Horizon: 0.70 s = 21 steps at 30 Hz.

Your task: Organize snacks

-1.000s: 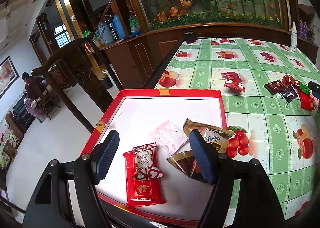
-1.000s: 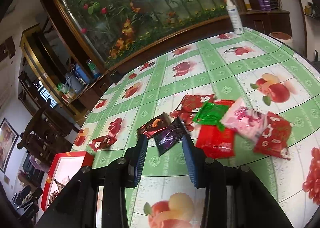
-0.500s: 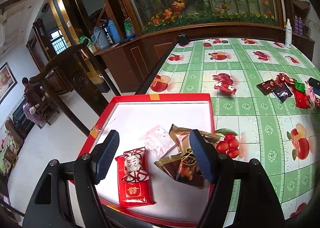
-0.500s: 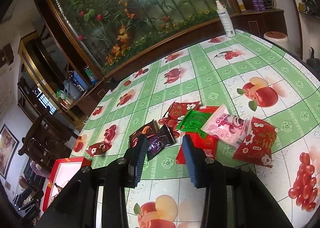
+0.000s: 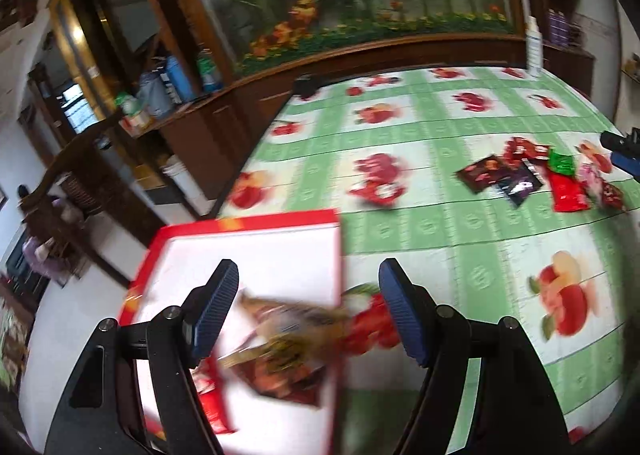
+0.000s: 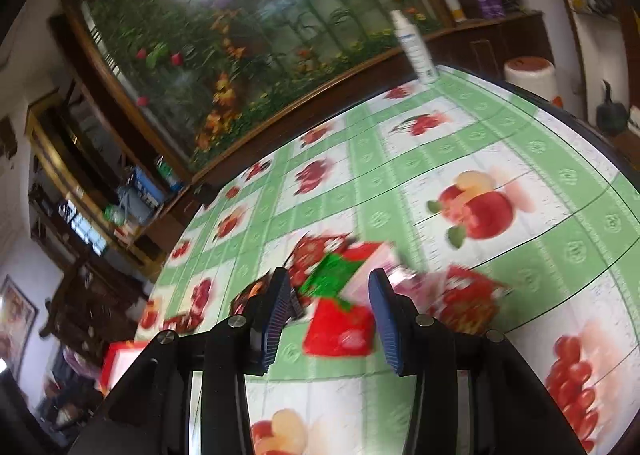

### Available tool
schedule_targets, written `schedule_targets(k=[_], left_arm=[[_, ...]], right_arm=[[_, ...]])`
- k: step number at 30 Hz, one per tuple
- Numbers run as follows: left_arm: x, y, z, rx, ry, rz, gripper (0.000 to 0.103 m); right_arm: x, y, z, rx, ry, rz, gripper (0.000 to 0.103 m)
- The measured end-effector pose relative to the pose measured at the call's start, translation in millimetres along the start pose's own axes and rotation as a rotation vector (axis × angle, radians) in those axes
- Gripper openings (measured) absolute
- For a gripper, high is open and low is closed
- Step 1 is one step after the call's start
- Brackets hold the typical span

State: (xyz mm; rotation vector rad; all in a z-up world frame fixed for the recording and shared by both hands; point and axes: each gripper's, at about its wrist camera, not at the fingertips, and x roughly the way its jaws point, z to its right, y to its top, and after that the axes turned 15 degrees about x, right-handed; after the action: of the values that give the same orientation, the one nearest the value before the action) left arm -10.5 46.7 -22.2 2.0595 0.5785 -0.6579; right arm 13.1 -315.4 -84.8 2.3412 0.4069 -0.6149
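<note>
**Snacks split between red tray and loose pile, both grippers empty**

The surface (image 5: 460, 255), covered in a green-and-white cloth printed with fruit, fills most of both views. At its near left corner sits the red tray (image 5: 256, 225) with a white floor, one edge hanging toward the table's rim. Inside the tray lie blurred snack packets: a brown and gold packet (image 5: 288, 343) across the right side, reaching the tray's right wall, and a red packet (image 5: 212, 407) at the near left, partly hidden behind the left gripper.

The left gripper (image 5: 308, 311) hovers above the tray with its fingers (image 5: 212, 311) spread wide and nothing between them.

Well apart, toward the right of the surface, lies the loose snack pile (image 5: 536, 179): dark, red, green and pink packets touching or overlapping. One small red packet (image 5: 378, 191) lies alone between pile and tray.

The right gripper (image 6: 326, 315) hangs just over that pile, fingers (image 6: 276, 315) moderately open, gripping nothing; a large red packet (image 6: 340, 327) and a green packet (image 6: 330, 275) show between them.

A white spray bottle (image 6: 416, 47) stands at the far edge.
</note>
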Motion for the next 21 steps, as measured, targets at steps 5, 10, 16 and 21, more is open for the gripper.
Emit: schedule_targets(k=[5, 10, 16, 21], left_arm=[[25.9, 49.2, 22.9, 0.014, -0.058, 0.002, 0.073], [66.3, 102.3, 50.0, 0.008, -0.143, -0.046, 0.073], [101.7, 164.3, 86.2, -0.02, -0.189, -0.035, 0.073], [133.6, 199.9, 115.4, -0.048, -0.248, -0.046, 0.072]], right_arm=[[13.2, 26.4, 15.3, 0.043, -0.037, 0.009, 0.044], [34.2, 46.6, 23.5, 0.058, -0.107, 0.039, 0.044], [57.6, 53.9, 44.4, 0.142, -0.123, -0.05, 0.044], [62.1, 57.5, 55.0, 0.214, -0.12, -0.073, 0.044]])
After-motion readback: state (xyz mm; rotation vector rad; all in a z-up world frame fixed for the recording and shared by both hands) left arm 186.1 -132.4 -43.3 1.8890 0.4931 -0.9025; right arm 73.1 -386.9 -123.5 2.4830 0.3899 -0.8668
